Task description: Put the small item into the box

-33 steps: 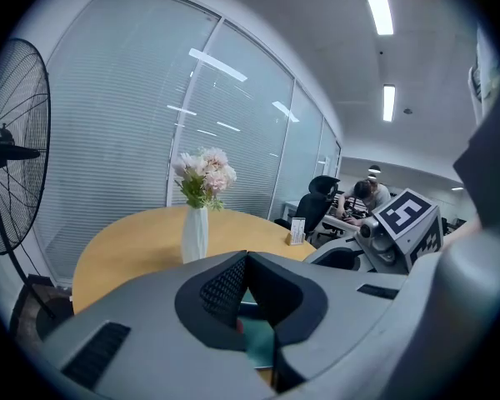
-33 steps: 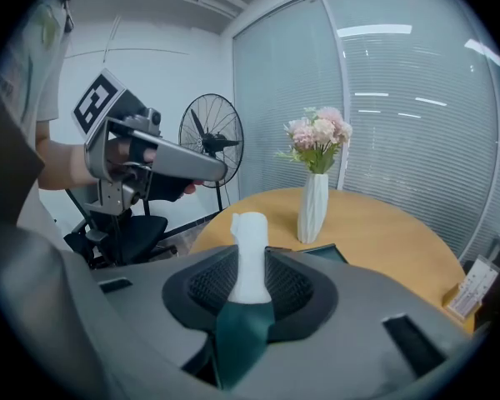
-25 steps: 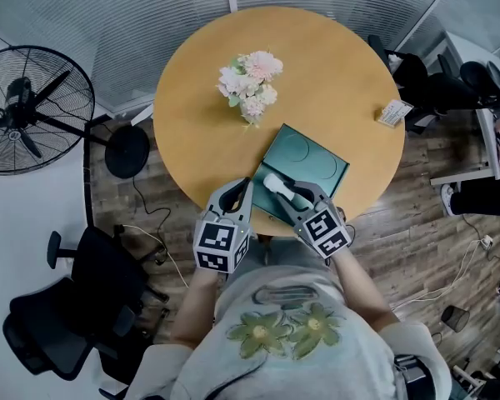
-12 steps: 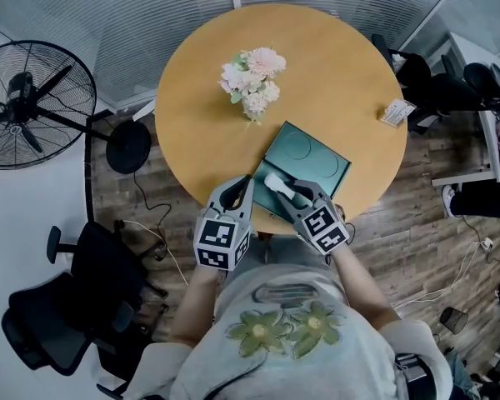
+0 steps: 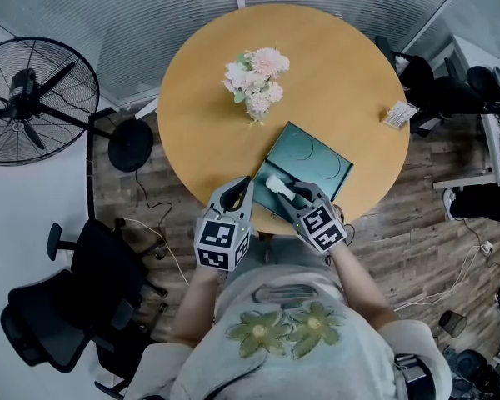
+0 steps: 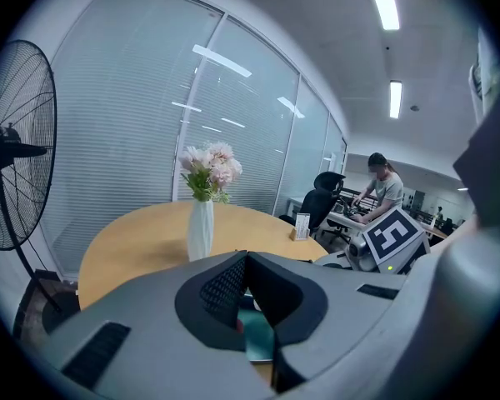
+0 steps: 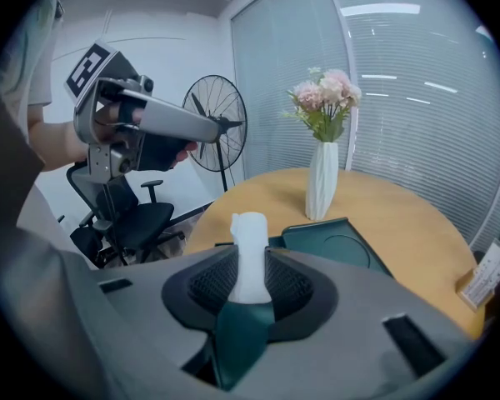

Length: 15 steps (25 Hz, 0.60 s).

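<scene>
Item poised over the box, not yet released

At the table's (image 5: pixel 333 65) six o'clock edge, the right gripper (image 5: pixel 293 192) is clamped on the small white item (image 5: pixel 276 183), low over the near end of the green box (image 5: pixel 321 152), probably so it can be dropped straight in. The item's long axis runs along the jaws, its free end aimed toward ten o'clock and tipped downward. Just beside it at nine o'clock, the left gripper (image 5: pixel 242 186) has its jaws together and empty, resting by the box's near corner, perhaps to steady it. Farther off, a vase of flowers (image 5: pixel 257 82) stands near the table's centre, and a small card stand (image 5: pixel 397 113) sits at three o'clock.
</scene>
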Tool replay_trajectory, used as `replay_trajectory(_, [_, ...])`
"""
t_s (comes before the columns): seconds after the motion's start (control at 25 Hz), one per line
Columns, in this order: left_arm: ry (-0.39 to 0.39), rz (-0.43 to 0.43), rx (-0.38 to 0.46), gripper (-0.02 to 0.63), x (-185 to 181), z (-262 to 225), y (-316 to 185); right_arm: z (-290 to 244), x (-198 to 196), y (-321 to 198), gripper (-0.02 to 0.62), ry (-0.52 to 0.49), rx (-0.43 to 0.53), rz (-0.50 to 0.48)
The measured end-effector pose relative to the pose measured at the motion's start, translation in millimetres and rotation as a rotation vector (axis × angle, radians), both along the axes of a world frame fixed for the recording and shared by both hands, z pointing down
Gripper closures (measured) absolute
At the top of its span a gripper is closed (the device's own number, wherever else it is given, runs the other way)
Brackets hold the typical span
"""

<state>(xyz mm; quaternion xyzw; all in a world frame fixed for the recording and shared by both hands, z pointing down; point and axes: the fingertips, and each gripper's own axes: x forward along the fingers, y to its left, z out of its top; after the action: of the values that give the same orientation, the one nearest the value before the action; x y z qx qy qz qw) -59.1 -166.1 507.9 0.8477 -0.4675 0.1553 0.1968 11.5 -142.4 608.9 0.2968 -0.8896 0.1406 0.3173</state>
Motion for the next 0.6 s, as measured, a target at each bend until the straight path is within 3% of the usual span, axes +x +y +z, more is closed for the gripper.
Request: replay_trajectory(0.6, [-0.004, -0.005, -0.006, 0.604, -1.4, 2.5, 2.2, 29.8, -3.5, 0.6, 0.488, 0.042, -0.040, -0.013])
